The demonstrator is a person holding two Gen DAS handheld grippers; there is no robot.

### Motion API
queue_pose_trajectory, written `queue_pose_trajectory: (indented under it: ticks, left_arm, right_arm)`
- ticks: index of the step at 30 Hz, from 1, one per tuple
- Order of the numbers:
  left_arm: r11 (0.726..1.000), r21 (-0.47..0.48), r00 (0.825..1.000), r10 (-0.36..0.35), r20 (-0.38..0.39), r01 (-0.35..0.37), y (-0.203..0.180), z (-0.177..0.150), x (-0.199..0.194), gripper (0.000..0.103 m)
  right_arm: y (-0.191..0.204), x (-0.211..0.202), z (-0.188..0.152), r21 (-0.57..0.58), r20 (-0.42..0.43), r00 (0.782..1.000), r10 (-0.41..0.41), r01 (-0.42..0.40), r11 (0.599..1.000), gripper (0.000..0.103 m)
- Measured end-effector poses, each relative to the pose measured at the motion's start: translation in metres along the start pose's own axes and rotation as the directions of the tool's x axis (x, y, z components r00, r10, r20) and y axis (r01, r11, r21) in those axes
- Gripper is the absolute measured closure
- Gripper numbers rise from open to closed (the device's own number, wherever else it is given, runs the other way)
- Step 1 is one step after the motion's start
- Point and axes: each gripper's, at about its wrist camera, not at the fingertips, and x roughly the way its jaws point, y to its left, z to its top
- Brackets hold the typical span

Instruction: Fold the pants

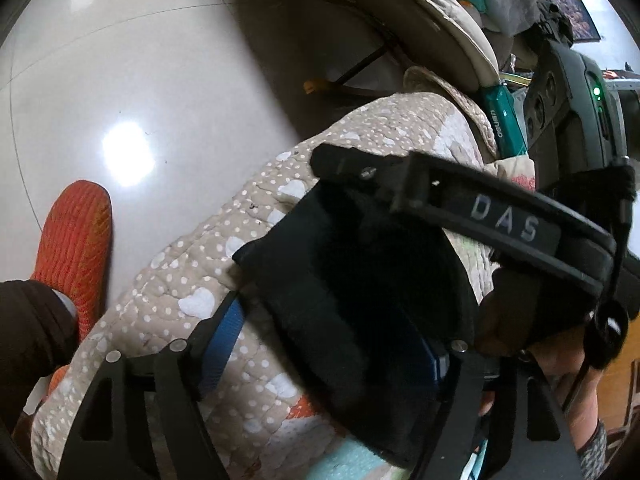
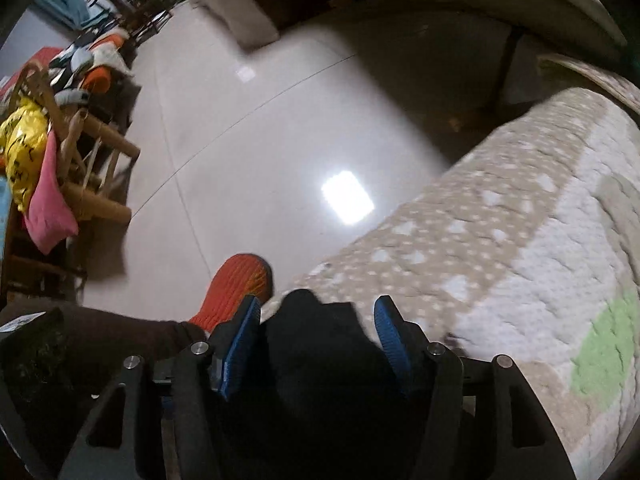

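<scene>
Black pants [image 1: 360, 300] fill the gap between the blue-padded fingers [image 1: 224, 344] of the left gripper [image 1: 332, 344], which are closed on a thick fold of the fabric above the dotted beige quilt [image 1: 192, 280] on the bed. Similarly, the right gripper [image 2: 316, 344] has its fingers [image 2: 240, 340] clamped on a bunch of the same black pants at the quilt's edge, and its body crosses the left view just beyond the fabric. Farther out lie an orange slipper [image 1: 78, 248], the glossy tile floor [image 2: 248, 128] and a cluttered wooden chair [image 2: 92, 160].
</scene>
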Motion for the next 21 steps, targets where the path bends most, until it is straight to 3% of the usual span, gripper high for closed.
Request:
queue_pose_trajectory:
  ticks: [4, 5, 7, 9, 10, 16, 21]
  left_arm:
    - [0.998, 0.049, 0.999, 0.043, -0.007, -0.043, -0.007, -0.002, 0.001, 0.032]
    - [0.996, 0.064, 0.998, 0.065, -0.008, -0.065, -0.009, -0.003, 0.001, 0.043]
    - [0.992, 0.092, 0.996, 0.087, -0.016, -0.085, -0.011, -0.001, 0.0, 0.057]
    - [0.994, 0.09, 0.997, 0.067, -0.028, -0.064, -0.01, 0.002, -0.003, 0.079]
    - [0.996, 0.086, 0.998, 0.033, -0.045, -0.029, -0.01, 0.003, -0.005, 0.083]
    - [0.988, 0.152, 1.0, 0.022, -0.01, -0.02, -0.027, -0.007, -0.022, 0.086]
    - [0.982, 0.185, 0.999, -0.038, -0.003, 0.038, -0.04, -0.014, -0.029, 0.086]
  right_arm:
    - [0.011, 0.005, -0.003, -0.052, -0.007, 0.999, -0.053, 0.053, 0.997, 0.041]
    - [0.013, 0.004, -0.004, -0.058, -0.001, 0.997, -0.077, 0.077, 0.995, 0.05]
    - [0.013, 0.003, -0.005, -0.067, -0.007, 0.993, -0.119, 0.118, 0.991, 0.071]
    - [0.012, -0.002, -0.007, -0.06, -0.001, 0.991, -0.136, 0.136, 0.989, 0.077]
    - [0.014, -0.007, -0.008, -0.054, 0.013, 0.99, -0.142, 0.142, 0.988, 0.078]
    - [0.024, -0.04, -0.015, -0.03, 0.101, 0.982, -0.16, 0.164, 0.986, 0.08]
    - [0.021, -0.075, -0.031, 0.036, 0.186, 0.971, -0.151, 0.146, 0.989, 0.08]
